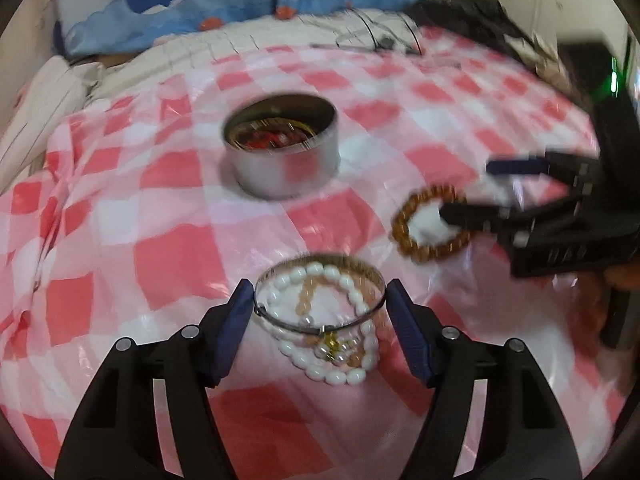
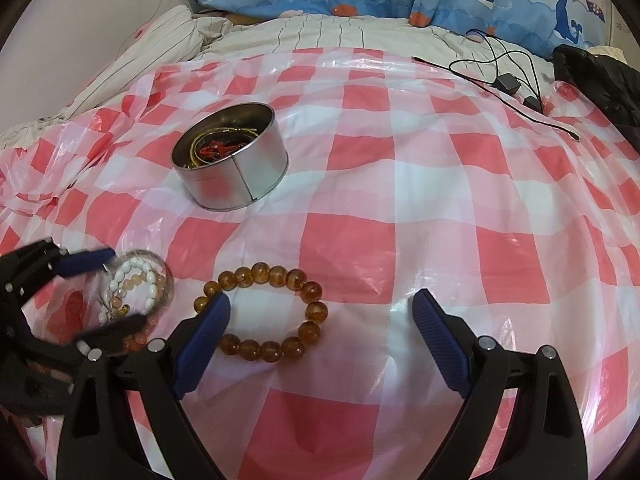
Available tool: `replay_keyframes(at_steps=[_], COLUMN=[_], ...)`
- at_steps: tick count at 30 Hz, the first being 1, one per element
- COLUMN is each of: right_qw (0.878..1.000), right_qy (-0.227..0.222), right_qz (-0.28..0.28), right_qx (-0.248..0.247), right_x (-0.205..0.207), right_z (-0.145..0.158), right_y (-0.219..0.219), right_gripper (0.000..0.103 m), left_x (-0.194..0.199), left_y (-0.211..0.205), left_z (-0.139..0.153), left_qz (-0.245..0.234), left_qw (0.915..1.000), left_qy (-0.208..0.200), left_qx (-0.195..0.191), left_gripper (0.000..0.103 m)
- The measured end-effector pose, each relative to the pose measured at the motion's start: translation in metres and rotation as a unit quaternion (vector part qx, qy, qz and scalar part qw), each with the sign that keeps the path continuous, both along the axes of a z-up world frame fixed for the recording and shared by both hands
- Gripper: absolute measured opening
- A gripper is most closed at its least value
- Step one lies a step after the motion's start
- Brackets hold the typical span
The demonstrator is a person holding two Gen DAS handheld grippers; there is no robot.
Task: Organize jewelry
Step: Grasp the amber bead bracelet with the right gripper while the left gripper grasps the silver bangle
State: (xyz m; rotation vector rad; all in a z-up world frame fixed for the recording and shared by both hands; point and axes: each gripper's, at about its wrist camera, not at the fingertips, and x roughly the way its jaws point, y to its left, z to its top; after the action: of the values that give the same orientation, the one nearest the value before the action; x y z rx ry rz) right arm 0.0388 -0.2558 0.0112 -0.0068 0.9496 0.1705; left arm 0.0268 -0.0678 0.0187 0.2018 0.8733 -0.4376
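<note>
Left wrist view: left gripper [image 1: 320, 300] w/ jaws apart, straddling a thin metal bangle [image 1: 320, 304]; pads sit right at its sides, contact not clear thru the blur. Inside the bangle lie a white bead bracelet [image 1: 344, 344] and a peach bead strand [image 1: 308, 296], tangled w/ a small gold charm [image 1: 330, 346]. All on the checked plastic sheet [image 1: 160, 248]. Tin [image 1: 282, 146] further back, already holds red and gold pieces. Bangle looks stiff, light, slick; best pinched across the rim. Bead strands are floppy, prob slide apart if lifted by one bead. Right gripper [image 1: 466, 190] at the right edge, blurred.

Right wrist view: right gripper [image 2: 320, 340] jaws wide apart, nothing clamped; amber bead bracelet [image 2: 264, 314] lies on the sheet betw. them, left pad over its near-left beads. Beads hard, smooth; grab across one side of the loop. Tin [image 2: 230, 156] contents partly hidden by its wall.
</note>
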Motion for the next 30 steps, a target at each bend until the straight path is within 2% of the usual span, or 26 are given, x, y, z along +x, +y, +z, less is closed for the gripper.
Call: replay_keyframes(at_steps=[2,5,9,13,14,15,16,19,20,24,30], right_qw=[1.000,1.000,1.000,0.999,0.999,0.999,0.999,0.998,0.998,0.997,0.995], right_qy=[0.000,0.002,0.005,0.002,0.003,0.003,0.008,0.011,0.012,0.010,-0.028], right_qz=[0.000,0.002,0.017,0.036,0.041,0.045,0.052,0.065,0.066,0.065,0.068], right_qx=[-0.001,-0.009,-0.003,-0.019,-0.015,-0.011,-0.005,-0.002,0.003,0.028,0.062], right_x=[0.000,0.000,0.001,0.000,-0.001,0.000,0.000,-0.003,-0.003,-0.004,-0.010], right_z=[0.000,-0.004,-0.008,-0.012,-0.012,-0.012,-0.012,-0.012,-0.012,-0.007,0.014], right_y=[0.000,0.002,0.007,0.017,0.017,0.017,0.018,0.021,0.021,0.017,0.013], right_gripper=[0.089,0.089,0.092,0.092,0.088,0.074,0.069,0.035,0.015,0.012,0.012], left_x=[0.000,0.002,0.007,0.009,0.009,0.009,0.008,0.008,0.008,0.007,0.004], left_y=[0.009,0.018,0.024,0.018,0.016,0.015,0.014,0.013,0.013,0.017,0.022], left_z=[0.011,0.016,0.008,-0.004,-0.006,-0.007,-0.007,-0.008,-0.008,0.001,0.018], left_qz=[0.011,0.024,0.038,0.026,0.025,0.024,0.022,0.022,0.022,0.027,0.034], left_qw=[0.9996,0.9992,0.9992,0.9993,0.9993,0.9992,0.9992,0.9993,0.9993,0.9996,0.9988], left_qy=[-0.011,-0.020,-0.001,0.019,0.018,0.015,0.015,0.014,0.012,-0.001,-0.028], left_qx=[-0.022,-0.024,-0.014,0.019,0.023,0.027,0.028,0.028,0.027,0.000,-0.020], left_gripper=[0.064,0.064,0.064,0.065,0.065,0.065,0.065,0.065,0.065,0.063,0.063])
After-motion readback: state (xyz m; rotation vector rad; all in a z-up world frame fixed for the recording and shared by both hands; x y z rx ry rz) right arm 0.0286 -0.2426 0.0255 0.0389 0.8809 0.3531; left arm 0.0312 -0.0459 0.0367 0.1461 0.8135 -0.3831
